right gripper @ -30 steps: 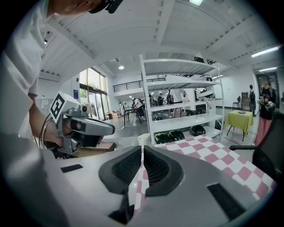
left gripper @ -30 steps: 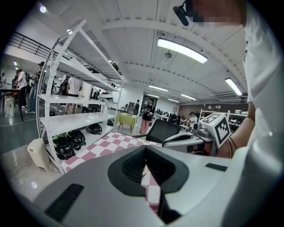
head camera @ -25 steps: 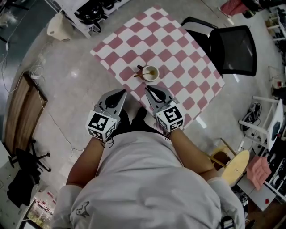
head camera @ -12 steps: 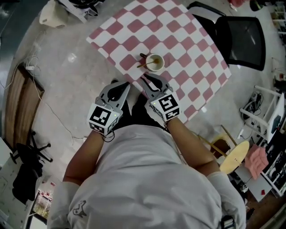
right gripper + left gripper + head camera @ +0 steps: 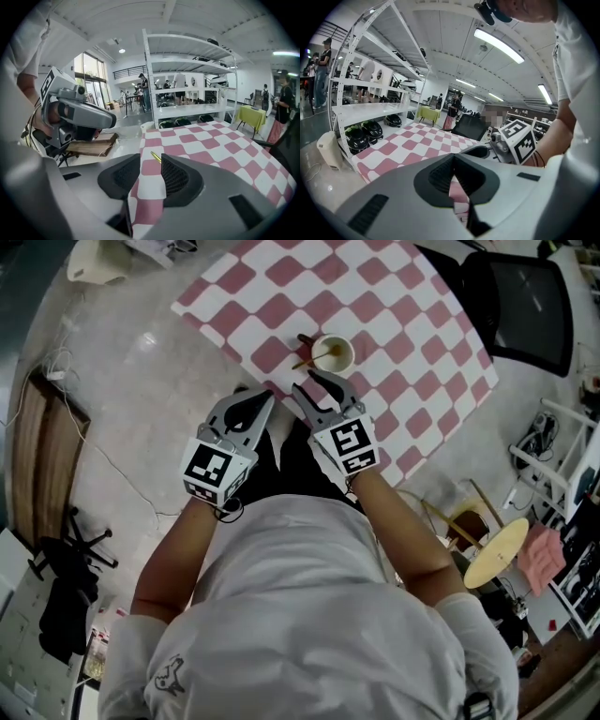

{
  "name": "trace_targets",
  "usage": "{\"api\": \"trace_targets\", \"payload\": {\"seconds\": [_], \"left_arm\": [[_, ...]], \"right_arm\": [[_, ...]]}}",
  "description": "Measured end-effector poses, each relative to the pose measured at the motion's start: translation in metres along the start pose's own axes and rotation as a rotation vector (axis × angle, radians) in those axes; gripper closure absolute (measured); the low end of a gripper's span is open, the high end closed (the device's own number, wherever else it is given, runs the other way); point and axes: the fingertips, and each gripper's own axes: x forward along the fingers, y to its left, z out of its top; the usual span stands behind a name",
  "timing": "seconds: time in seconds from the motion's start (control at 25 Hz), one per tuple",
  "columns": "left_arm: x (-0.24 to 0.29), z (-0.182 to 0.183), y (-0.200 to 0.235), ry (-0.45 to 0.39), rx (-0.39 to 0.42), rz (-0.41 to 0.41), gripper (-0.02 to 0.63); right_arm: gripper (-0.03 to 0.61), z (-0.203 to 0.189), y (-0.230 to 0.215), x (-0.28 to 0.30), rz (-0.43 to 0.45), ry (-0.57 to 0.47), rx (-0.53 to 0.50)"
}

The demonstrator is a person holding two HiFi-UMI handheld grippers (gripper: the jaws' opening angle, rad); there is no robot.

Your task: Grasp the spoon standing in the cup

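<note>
A pale cup (image 5: pixel 333 352) stands on the pink-and-white checked table (image 5: pixel 375 296). A spoon with a golden handle (image 5: pixel 309 359) stands in it and leans left over the rim. My right gripper (image 5: pixel 317 382) hovers just short of the cup, over the table's near edge. Its jaws are opening, with nothing between them. In the right gripper view, the spoon's handle tip (image 5: pixel 155 157) shows beyond the gap of the right gripper (image 5: pixel 151 176). My left gripper (image 5: pixel 258 397) is beside it on the left, off the table's corner. The left gripper (image 5: pixel 457 180) is shut and empty.
A black office chair (image 5: pixel 525 306) stands at the table's far right. A wooden board (image 5: pixel 37 465) lies on the floor to the left, with cables near it. A round wooden stool (image 5: pixel 497 554) is at the right. White shelving (image 5: pixel 187 93) with dark helmets rises behind the table.
Both grippers have come nearer the cup. The right gripper's jaws, shut before, now stand apart. The left gripper stays shut.
</note>
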Motion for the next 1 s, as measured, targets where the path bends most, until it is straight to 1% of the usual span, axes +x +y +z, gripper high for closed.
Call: {"api": "trace_targets", "payload": {"seconds": [0.16, 0.36, 0.52, 0.76, 0.84, 0.92, 1.0], "left_arm": [[0.007, -0.006, 0.008, 0.007, -0.006, -0.006, 0.603], [0.012, -0.014, 0.013, 0.024, -0.024, -0.017, 0.603], [0.015, -0.013, 0.021, 0.017, -0.036, -0.013, 0.603], [0.016, -0.016, 0.028, 0.021, -0.043, -0.016, 0.603], [0.016, -0.016, 0.028, 0.022, -0.044, -0.018, 0.603], [0.017, -0.015, 0.027, 0.023, -0.039, -0.022, 0.603], [0.017, -0.015, 0.025, 0.024, -0.034, -0.028, 0.603]], "right_arm": [[0.434, -0.005, -0.011, 0.012, -0.028, 0.014, -0.019], [0.423, -0.011, -0.015, 0.028, -0.031, 0.044, -0.051], [0.423, -0.014, -0.018, 0.037, -0.041, 0.058, -0.076], [0.423, -0.015, -0.021, 0.043, -0.05, 0.072, -0.083], [0.43, -0.015, -0.021, 0.044, -0.051, 0.075, -0.084], [0.458, -0.014, -0.021, 0.042, -0.049, 0.074, -0.092], [0.471, -0.012, -0.021, 0.039, -0.048, 0.071, -0.102]]}}
